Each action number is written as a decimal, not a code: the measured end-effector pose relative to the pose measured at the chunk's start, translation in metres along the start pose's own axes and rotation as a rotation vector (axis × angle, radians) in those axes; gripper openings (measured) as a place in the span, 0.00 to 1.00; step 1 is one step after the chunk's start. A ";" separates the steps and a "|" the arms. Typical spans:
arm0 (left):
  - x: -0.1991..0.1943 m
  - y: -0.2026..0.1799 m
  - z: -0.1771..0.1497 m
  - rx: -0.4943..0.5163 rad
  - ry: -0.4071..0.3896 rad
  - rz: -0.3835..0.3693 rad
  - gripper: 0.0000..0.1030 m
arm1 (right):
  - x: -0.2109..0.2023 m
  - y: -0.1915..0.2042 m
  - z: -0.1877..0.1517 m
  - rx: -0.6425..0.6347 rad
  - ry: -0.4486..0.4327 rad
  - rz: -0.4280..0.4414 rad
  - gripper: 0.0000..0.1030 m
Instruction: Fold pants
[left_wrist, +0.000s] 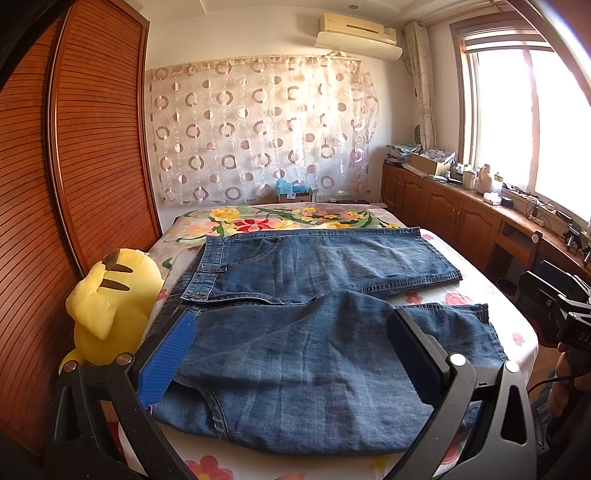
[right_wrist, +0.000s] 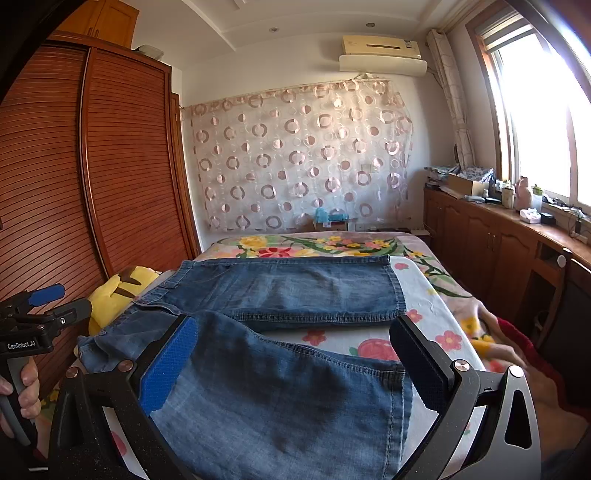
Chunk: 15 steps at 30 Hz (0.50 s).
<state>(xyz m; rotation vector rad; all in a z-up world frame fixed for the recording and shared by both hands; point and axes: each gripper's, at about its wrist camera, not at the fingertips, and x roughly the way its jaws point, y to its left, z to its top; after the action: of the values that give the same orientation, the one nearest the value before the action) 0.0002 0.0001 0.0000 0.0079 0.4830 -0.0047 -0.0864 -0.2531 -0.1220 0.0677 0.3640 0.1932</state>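
Blue denim pants lie spread flat on the floral bedsheet, waistband toward the left, both legs running right. In the right wrist view the same pants fill the near bed, the near leg's hem under the gripper. My left gripper hovers over the waist and near leg, jaws wide open, nothing between the blue pads. Above the near leg's hem end, my right gripper is held open and empty too. The left gripper also shows in the right wrist view, held by a hand.
A yellow plush toy sits at the bed's left edge against the brown louvred wardrobe. A wooden cabinet with clutter runs under the window on the right. A patterned curtain hangs behind the bed.
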 end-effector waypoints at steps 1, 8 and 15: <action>0.000 0.000 0.000 0.000 0.000 0.001 1.00 | 0.000 0.001 0.000 0.000 0.000 0.000 1.00; 0.000 0.000 0.000 -0.002 -0.002 -0.001 1.00 | 0.000 0.001 0.001 0.000 -0.001 -0.001 1.00; 0.000 0.001 0.002 0.000 -0.008 0.001 1.00 | -0.003 0.000 0.000 0.002 -0.001 -0.003 1.00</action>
<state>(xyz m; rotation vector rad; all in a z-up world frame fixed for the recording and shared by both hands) 0.0017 0.0008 0.0020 0.0079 0.4750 -0.0033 -0.0887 -0.2538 -0.1211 0.0693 0.3636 0.1896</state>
